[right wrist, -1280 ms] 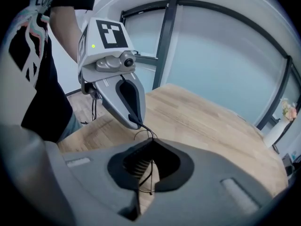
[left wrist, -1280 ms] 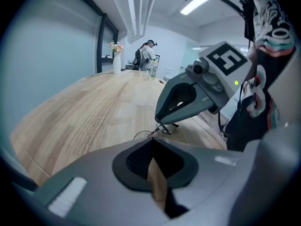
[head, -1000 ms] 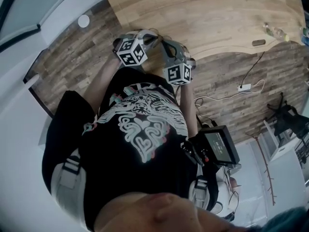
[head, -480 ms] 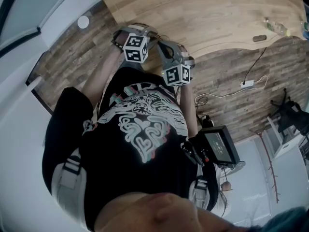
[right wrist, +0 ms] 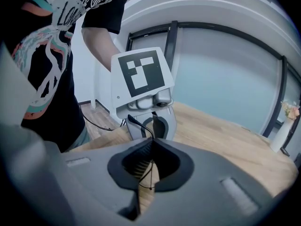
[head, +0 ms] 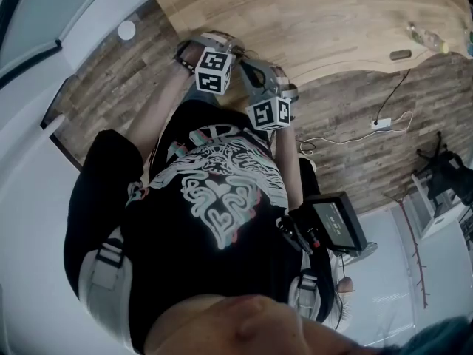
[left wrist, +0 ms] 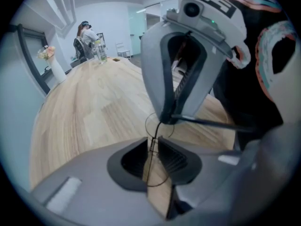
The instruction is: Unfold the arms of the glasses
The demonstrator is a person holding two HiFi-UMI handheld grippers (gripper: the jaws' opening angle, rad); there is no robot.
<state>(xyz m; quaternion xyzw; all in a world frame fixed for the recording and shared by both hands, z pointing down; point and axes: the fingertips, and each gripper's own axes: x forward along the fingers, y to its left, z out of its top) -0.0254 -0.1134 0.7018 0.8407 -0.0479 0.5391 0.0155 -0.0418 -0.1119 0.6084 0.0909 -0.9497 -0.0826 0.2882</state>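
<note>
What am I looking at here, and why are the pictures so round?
No robot: a person holds hand tongs in each hand. One picture comes from a camera on their head, looking down; the other two from cameras riding on the tongs. Wide lenses bend the view. The left tongs and the right tongs are both closed on thin wire glasses, held between them over a wooden table. The checkered cubes are parts of the tongs. Far off on the table stand a vase and a clear bottle.
</note>
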